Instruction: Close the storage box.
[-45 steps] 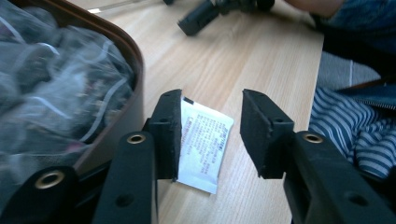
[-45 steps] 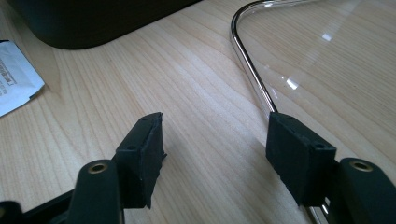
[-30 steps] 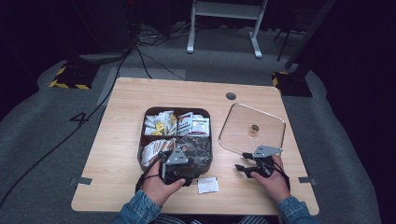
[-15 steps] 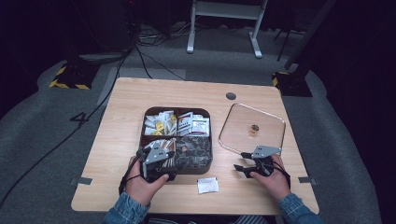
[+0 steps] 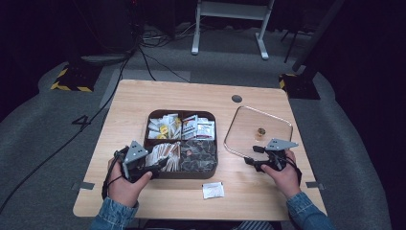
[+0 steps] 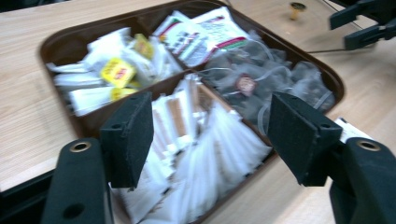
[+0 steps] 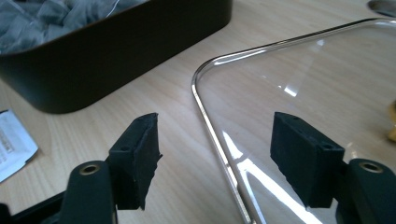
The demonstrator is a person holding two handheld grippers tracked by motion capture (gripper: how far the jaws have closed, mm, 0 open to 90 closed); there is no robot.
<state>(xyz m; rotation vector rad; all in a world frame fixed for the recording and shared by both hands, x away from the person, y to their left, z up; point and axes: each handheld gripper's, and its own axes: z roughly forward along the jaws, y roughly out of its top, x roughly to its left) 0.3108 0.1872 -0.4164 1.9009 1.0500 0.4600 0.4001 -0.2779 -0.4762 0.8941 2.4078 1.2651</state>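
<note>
- My left gripper (image 5: 160,164) sits at the near left corner of the brown tray (image 5: 208,173), its jaws pointing over the compartment of white sachets (image 6: 205,163). The jaws have just been opening; they stand wide with nothing between them.
- My right gripper (image 5: 252,155) hovers at the near left corner of the clear lid (image 5: 273,125), which lies flat on the table (image 5: 129,110) just right of the tray. Its jaws have also just been opening; they straddle the lid's rim (image 7: 212,135) without pressing on it.
- I judge the step in hand to be getting hold of the lid so the tray can be covered.
- To do it well, I would lower the right jaws until one pad goes under the rim and one over it, then close firmly; the edge is thin and slick, so a shallow bite may slip.
- The lid's small gold knob (image 5: 260,131) is an alternative grip, but it is farther off.
- I would keep the left gripper by the tray to steady it.
- A loose sachet (image 5: 213,189) lies on the table near the tray's front edge; it belongs in the tray before covering.
</note>
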